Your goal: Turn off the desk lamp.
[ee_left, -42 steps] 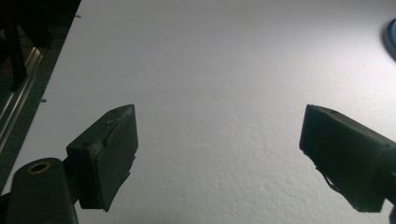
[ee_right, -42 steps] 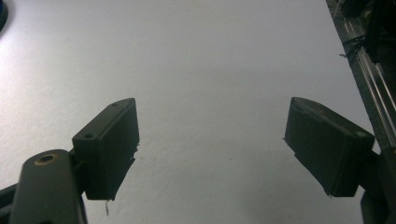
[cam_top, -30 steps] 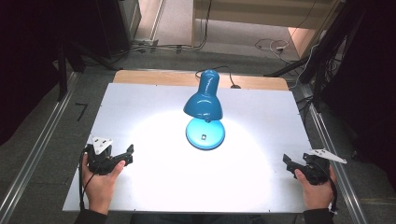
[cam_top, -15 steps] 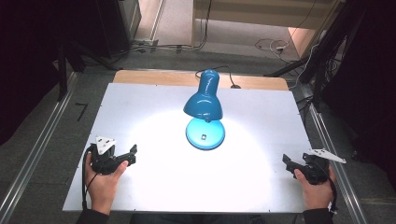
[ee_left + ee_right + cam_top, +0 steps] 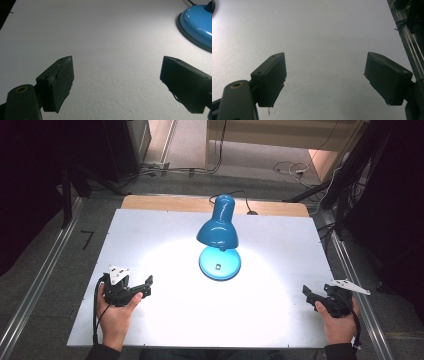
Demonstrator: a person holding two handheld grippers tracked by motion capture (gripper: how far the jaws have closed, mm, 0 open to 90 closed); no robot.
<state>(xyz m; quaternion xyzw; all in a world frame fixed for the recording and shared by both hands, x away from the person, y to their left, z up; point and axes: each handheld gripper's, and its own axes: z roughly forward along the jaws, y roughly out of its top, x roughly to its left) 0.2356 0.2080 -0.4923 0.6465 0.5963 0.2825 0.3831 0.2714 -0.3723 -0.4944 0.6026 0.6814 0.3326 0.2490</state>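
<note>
While lit, blue desk lamp (image 5: 218, 237) mid-table (image 5: 150, 235), both hand-held grippers wide, empty.

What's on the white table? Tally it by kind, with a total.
Blue desk lamp: 1, lit, standing mid-table on its round base.
Handheld grippers: 2, the left gripper and the right gripper, each with fingers spread and holding nothing.
Total: 3, all on the white table.

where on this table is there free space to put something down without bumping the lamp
Bare white table lies left of the blue desk lamp, and right of it out to the far edge. The near strip between the left gripper and right gripper is bare too. Only the centre is taken, around the lamp's base.
</note>
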